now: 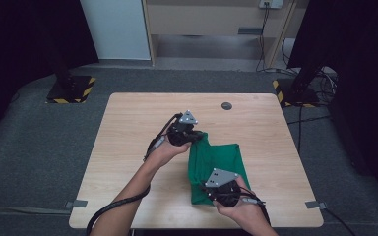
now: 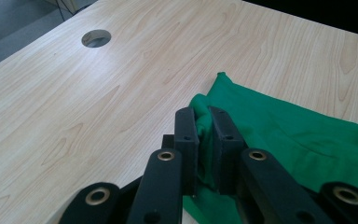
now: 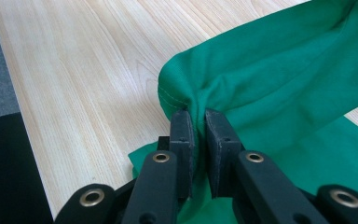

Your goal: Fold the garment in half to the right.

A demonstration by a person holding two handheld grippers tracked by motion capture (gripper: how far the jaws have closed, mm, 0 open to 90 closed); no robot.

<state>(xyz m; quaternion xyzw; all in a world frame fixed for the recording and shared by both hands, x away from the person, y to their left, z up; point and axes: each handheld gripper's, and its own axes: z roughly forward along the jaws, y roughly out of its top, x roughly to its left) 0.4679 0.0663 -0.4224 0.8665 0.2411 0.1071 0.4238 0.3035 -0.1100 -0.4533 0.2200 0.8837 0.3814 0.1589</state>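
I have the green cloth (image 1: 215,162) in both grips, and I judge the fold to be under way but not finished. My left gripper (image 2: 204,122) is clenched on a bunched corner at the far edge of the cloth, and my right gripper (image 3: 199,125) is pinched tight on a stitched hem at the near edge, where the fabric rises off the wood in a loose loop. Between the two grips the cloth lies on the middle of the tabletop (image 1: 128,147), a little to my right, already doubled into a rough rectangle with wrinkles across it. What is left, as I read it, is to carry the raised edge over, lay it flat on the rest, square the edges and let go. Little crowds me: the wood around the cloth is bare, the round cable hole (image 1: 227,105) sits well apart near the far edge, and the two stand bases with striped tape (image 1: 71,89) rest on the floor beyond. My own trailing cable (image 1: 113,206) runs off to the left and lies away from the cloth.
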